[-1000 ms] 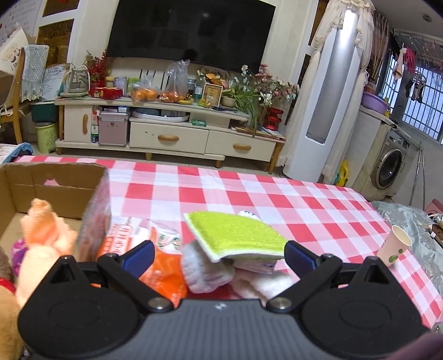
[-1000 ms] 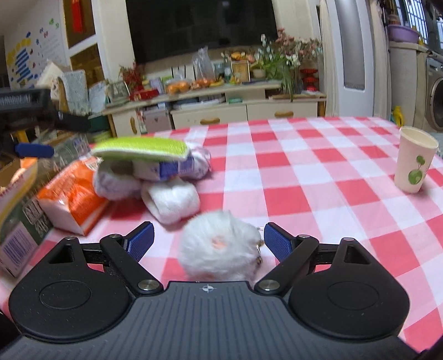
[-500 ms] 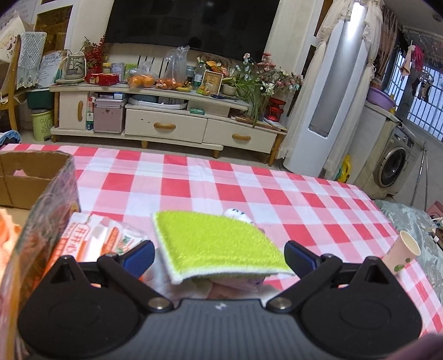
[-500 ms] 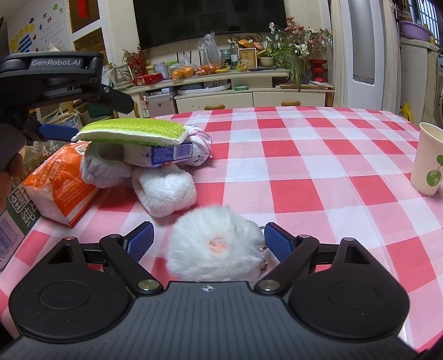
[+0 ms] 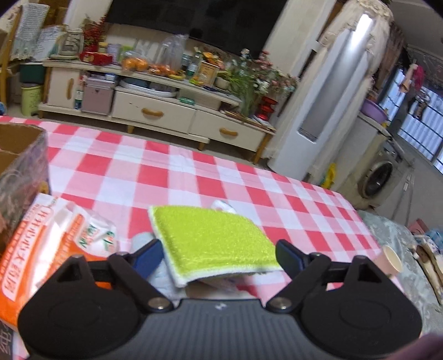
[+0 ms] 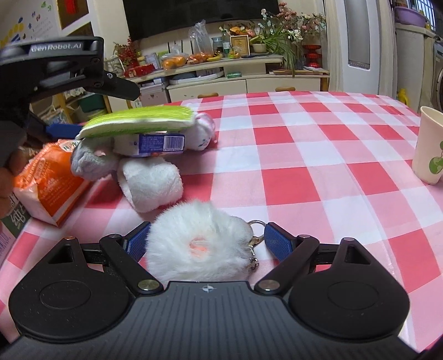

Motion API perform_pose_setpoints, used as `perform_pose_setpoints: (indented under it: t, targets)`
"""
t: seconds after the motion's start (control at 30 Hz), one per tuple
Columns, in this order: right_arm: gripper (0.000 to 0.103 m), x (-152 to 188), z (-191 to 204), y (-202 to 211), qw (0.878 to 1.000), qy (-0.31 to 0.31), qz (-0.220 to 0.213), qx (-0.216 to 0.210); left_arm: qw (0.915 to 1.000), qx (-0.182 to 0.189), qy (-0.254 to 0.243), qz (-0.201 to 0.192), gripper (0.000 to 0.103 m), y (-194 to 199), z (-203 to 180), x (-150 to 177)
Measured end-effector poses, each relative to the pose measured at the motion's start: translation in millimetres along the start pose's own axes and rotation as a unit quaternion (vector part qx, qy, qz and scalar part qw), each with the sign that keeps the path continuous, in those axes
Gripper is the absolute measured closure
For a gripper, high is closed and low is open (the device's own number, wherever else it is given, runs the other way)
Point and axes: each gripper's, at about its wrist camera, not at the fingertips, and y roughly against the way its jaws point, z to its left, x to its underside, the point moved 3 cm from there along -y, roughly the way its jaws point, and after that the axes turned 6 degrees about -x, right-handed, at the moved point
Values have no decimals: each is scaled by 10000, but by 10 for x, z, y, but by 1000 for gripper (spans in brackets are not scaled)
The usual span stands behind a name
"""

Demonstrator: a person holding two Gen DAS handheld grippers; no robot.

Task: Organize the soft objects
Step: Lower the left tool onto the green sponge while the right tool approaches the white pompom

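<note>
Fingers (image 5: 151, 256) of the left gripper (image 5: 218, 257) are just closing in around the green sponge (image 5: 213, 241), not yet pressing it, atop the soft pile at the surface's (image 6: 304, 166) 10 o'clock; right gripper (image 6: 206, 243) is standing open around the white pom-pom (image 6: 199, 241).

A red-and-white checked cloth covers the table (image 6: 304, 155). A white paper cup (image 6: 430, 146) with a green leaf print stands upright at 3 o'clock in the right wrist view. Beyond the table, at 12 o'clock, a cream TV cabinet (image 5: 155, 110) carries bagged oranges (image 5: 134, 63), bottles and potted flowers (image 6: 279, 36) below a dark television (image 6: 199, 13). At 2 o'clock in the left wrist view stand a tall white air conditioner (image 5: 329, 91) and, farther right, a washing machine (image 5: 379, 180).
</note>
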Motion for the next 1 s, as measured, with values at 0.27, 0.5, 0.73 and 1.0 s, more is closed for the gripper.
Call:
perform_pose_setpoints:
  t: [0.27,0.5,0.73,1.0]
  targets:
    - [0,-7,-141,26,9997,-29,60,230,9947,719,-555,485,15,22,-386,284]
    - [0,-10,-221,25,9994,-127,56,301,9918,434,-1202,63,10,162,-402,138]
    - [0,-4,-184,9,9996,-69,82,272,9957,355,-840,166,10,-4,-298,57]
    - [0,14,-182,21,9996,-18,71,255,9962,312,-768,282,26,-165,-462,233]
